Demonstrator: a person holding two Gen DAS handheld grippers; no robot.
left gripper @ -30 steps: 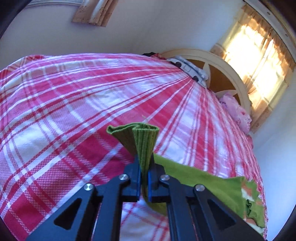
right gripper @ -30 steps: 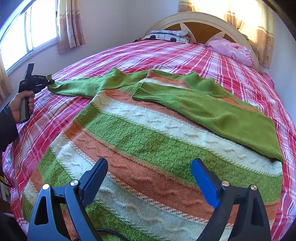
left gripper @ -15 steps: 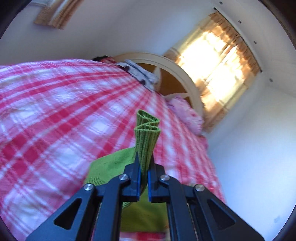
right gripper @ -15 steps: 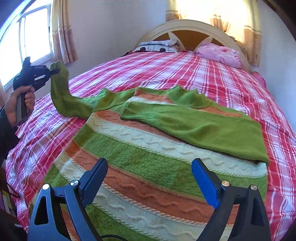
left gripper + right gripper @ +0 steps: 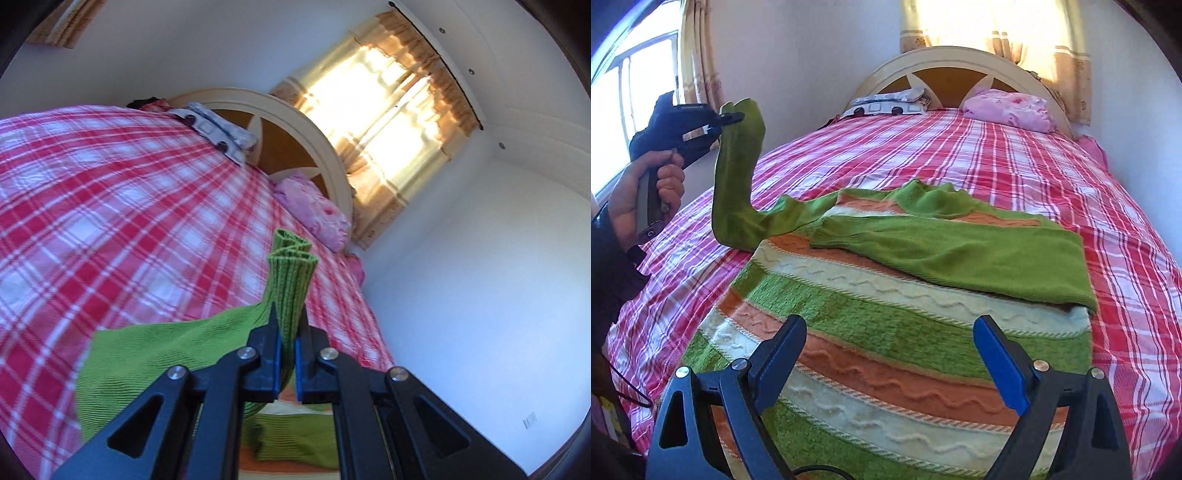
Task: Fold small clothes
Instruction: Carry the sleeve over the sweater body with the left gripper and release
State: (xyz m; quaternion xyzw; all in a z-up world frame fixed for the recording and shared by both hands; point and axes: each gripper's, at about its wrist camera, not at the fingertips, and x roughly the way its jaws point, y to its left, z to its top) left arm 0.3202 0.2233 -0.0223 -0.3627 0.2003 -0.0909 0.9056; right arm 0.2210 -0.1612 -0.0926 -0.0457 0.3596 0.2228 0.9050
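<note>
Lifted higher: left gripper [image 5: 288, 332] clamping one sleeve cuff [image 5: 291, 273]; right gripper [image 5: 890, 354] wide, over one sweater [image 5: 886, 332]; two pillows.

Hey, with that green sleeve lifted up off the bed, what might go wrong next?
1. The left claw pinches only the ribbed cuff of the sleeve; the knit may slip out as it swings across.
2. The right claw hangs open above the sweater, pinning nothing, so pulling could drag the body askew.
3. The other sleeve already lies folded across; the new one may bunch on it.
</note>
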